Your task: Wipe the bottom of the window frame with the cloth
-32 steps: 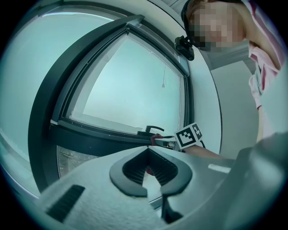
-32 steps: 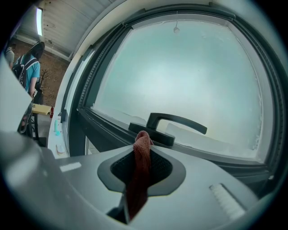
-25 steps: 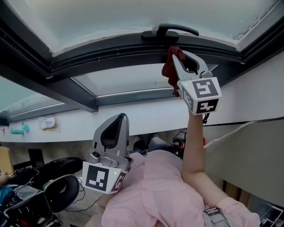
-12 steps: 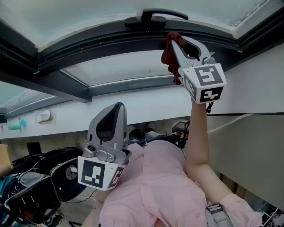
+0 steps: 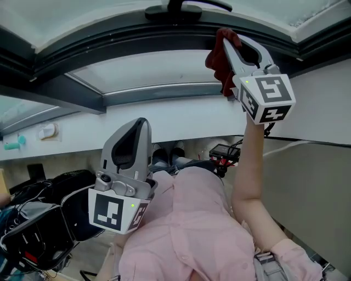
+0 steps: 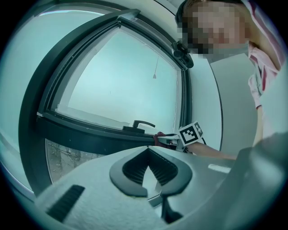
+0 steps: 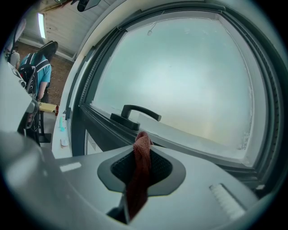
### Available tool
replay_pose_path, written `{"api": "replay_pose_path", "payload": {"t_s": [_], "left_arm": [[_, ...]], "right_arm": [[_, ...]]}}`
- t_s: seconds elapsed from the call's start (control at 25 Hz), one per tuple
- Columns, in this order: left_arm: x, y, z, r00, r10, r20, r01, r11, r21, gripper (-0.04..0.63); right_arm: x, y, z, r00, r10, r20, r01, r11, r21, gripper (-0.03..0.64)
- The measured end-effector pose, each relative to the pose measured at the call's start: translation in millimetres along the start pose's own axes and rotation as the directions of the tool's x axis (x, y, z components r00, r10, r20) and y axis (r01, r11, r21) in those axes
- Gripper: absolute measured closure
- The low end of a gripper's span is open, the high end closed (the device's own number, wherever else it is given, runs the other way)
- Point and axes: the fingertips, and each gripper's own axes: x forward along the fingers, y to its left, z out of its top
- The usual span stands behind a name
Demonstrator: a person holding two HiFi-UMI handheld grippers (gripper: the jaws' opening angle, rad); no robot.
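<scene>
Now the right hand-held gripper is clamping the red cloth, which is bunched between its jaws. It is holding the cloth up at the dark bottom rail of the window frame. Compared with a second ago, the gripper is sitting further right along the rail. The cloth was directly under the window handle; now it is hanging clearly right of it, closer to the frame's right corner. So the wipe seems to be running left to right and is now covering the right stretch. The cloth is probably touching the rail, but contact is hard to confirm from these angles. The left hand-held gripper is staying low by the person's pink shirt, jaws together with nothing in them. It is well apart from the window and not helping. My guess is the next move is carrying on to the right corner; whether the rail left of the handle is already wiped is not showing.
</scene>
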Motion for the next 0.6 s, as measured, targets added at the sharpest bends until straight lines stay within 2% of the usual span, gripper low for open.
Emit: {"api": "replay_pose_path", "payload": {"t_s": [0.16,0.36,0.6], "left_arm": [[4.5,-6.0,-3.2,1.0,-0.01,0.0,0.01,1.0,-0.001,0.595],[5.5,-37.4,-9.9,1.0,-0.005,0.012,0.005,1.0,0.015,0.595],[32.3,-21.2,-22.7,0.999,-0.027,-0.018,0.027,1.0,-0.01,0.595]], "right_arm": [[-4.4,-10.3,-4.7,1.0,-0.008,-0.002,0.008,1.0,0.011,0.561],[-28.9,-26.3,-8.5,0.999,0.018,0.027,-0.019,1.0,0.006,0.561],[-2.1,-28.7,-15.6,0.996,0.083,0.021,-0.084,0.996,0.034,0.561]]}}
